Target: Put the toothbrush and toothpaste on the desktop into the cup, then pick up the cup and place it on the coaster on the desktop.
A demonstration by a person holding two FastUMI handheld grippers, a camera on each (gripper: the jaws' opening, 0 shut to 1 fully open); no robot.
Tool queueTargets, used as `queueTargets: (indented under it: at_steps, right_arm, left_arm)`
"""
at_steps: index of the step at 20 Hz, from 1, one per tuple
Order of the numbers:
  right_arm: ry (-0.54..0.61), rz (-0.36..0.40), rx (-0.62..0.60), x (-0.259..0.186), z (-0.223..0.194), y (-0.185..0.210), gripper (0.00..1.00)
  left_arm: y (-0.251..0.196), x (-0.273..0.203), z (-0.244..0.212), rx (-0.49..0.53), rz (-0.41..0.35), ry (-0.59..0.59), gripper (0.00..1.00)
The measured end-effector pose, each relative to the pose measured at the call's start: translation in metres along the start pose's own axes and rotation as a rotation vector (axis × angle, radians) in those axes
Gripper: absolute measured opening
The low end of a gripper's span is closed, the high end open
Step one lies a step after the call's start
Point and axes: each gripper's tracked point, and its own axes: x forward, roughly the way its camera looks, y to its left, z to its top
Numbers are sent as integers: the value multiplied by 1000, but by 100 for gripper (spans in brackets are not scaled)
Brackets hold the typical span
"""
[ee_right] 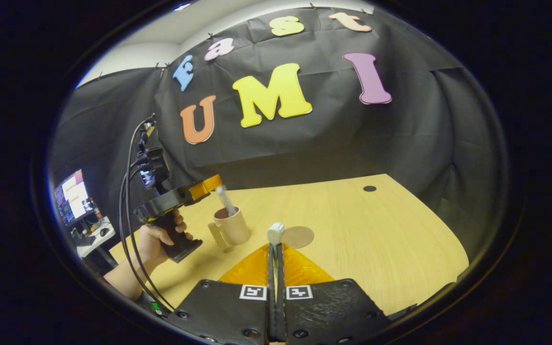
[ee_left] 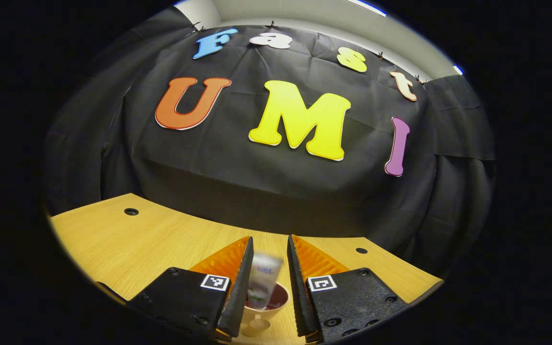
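Observation:
In the left gripper view my left gripper (ee_left: 270,238) is open above a cream cup (ee_left: 262,310) with a dark red inside. A blurred toothpaste tube (ee_left: 263,280) stands between the fingers with its lower end in the cup and a gap on its right side. The right gripper view has the same cup (ee_right: 232,229) on the desk, the tube (ee_right: 225,200) leaning out of it and the left gripper (ee_right: 209,184) just above. My right gripper (ee_right: 275,247) is shut on a toothbrush, whose pale head (ee_right: 276,232) sticks up past the fingertips. A round brown coaster (ee_right: 298,236) lies just right of the cup.
The wooden desk (ee_right: 376,239) has round cable holes (ee_right: 369,189) near its back edge. A person's hand (ee_right: 154,242) holds the left gripper's handle, with cables running down from it. A lit monitor (ee_right: 72,196) stands far left beyond the desk.

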Motion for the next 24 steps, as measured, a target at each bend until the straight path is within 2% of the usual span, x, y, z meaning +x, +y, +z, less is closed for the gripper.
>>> queueTargets:
  at_steps: [1,2,3,5,7,14,24]
  right_arm:
    - [0,3,-1,-3,-1,1,0]
    - [1,6,-2,-3,-2,3,0]
    - [2,10,-3,-2,-2,4,0]
    - [7,22,-7,0,-2,10,0]
    - [10,39,-19,4,0,15,0]
    - [-46,116,-164,31,44,54,0]
    - [-43,179,-305,118,85,113,0]
  left_arm:
    - [0,-1,1,7,-1,-3,57]
    - [2,-4,1,12,-3,-2,46]
    - [0,-5,1,14,-16,-3,68]
    - [-2,-12,5,24,-16,-1,74]
    - [6,-16,12,49,13,-14,99]
    - [36,-54,34,113,89,-42,98]
    - [80,-107,33,190,139,-16,98]
